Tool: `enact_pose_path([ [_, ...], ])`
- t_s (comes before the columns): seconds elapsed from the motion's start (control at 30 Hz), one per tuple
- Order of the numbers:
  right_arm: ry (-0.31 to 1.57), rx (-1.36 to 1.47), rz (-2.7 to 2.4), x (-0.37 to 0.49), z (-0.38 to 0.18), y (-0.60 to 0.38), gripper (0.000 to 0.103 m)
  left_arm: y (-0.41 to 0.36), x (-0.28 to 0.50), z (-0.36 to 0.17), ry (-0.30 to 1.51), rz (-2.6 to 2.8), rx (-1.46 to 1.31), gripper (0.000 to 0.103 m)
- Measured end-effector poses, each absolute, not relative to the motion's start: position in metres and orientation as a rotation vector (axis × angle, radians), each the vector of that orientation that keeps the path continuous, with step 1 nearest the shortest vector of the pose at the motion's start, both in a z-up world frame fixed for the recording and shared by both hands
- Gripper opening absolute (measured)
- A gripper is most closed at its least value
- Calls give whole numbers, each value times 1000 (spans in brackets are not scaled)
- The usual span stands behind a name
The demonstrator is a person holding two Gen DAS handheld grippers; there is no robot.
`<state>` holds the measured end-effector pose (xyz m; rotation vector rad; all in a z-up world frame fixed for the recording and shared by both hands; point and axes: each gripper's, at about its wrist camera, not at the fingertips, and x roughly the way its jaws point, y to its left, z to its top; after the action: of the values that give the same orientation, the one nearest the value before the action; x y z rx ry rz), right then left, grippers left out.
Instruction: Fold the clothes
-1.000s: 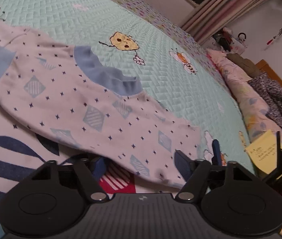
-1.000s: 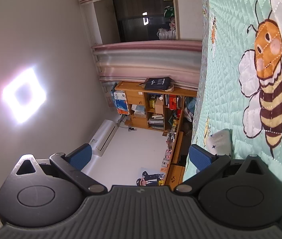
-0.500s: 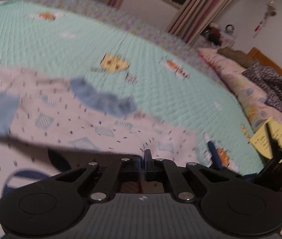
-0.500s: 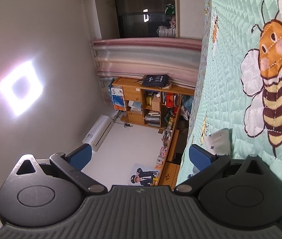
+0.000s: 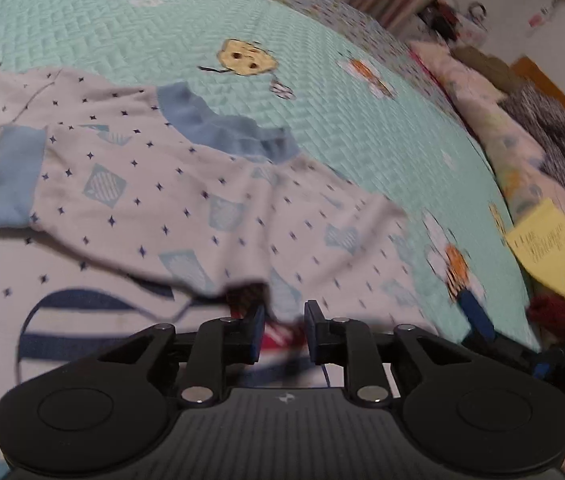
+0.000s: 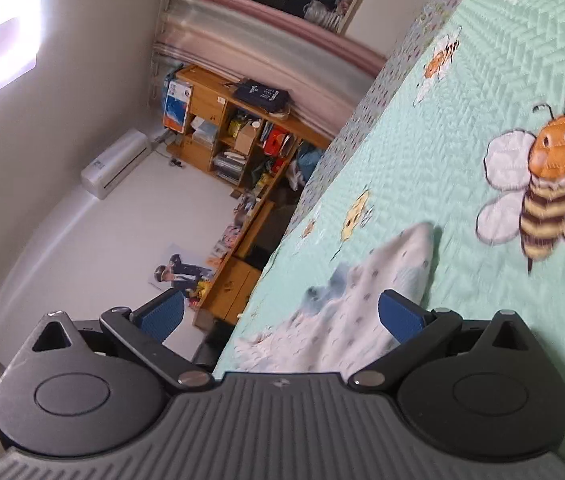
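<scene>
A white garment (image 5: 154,200) with navy stars, pale blue diamond patches and blue cuffs (image 5: 14,176) lies spread over the mint bee-print bedspread (image 5: 242,20). One folded layer lies over the part with navy stripes and a red print. My left gripper (image 5: 284,324) hovers low at that layer's near edge, fingers a little apart, with the red print showing through the gap. My right gripper (image 6: 280,314) stands wide open, tilted sideways, over a corner of the garment (image 6: 362,292) on the bedspread (image 6: 482,80). Its blue fingertip (image 5: 476,312) shows at the right of the left wrist view.
A yellow paper note (image 5: 550,244) and a row of pillows and dark clothes (image 5: 542,136) line the bed's right side. Beyond the bed edge stand a wooden bookshelf (image 6: 242,132) and curtains; an air conditioner (image 6: 116,162) hangs on the wall.
My left gripper went from open to shut half a second ago and has now parted again. The right gripper swung so that a corner of the garment now lies between its fingers.
</scene>
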<state>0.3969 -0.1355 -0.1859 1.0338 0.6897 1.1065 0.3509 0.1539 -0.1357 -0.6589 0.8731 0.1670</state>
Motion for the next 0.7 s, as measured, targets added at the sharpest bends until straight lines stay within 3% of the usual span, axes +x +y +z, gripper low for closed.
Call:
enact_pose_path([
  [0.07,668,1197,1118,395,-196,-151,103,144,342,-122,870,127,-630,23],
  [0.17,671,1016,1073,389,-181,-154,103,135,351,-97,824,125,-556,30],
  [0.23,667,721,1009,373,-159,-137,103,131,362,-81,797,138,-501,44],
  [0.43,515,-168,831,307,-132,-56,103,114,436,-80,896,38,-353,49],
  [0.7,549,-179,679,313,-153,-48,103,84,437,-107,977,-214,-382,58],
])
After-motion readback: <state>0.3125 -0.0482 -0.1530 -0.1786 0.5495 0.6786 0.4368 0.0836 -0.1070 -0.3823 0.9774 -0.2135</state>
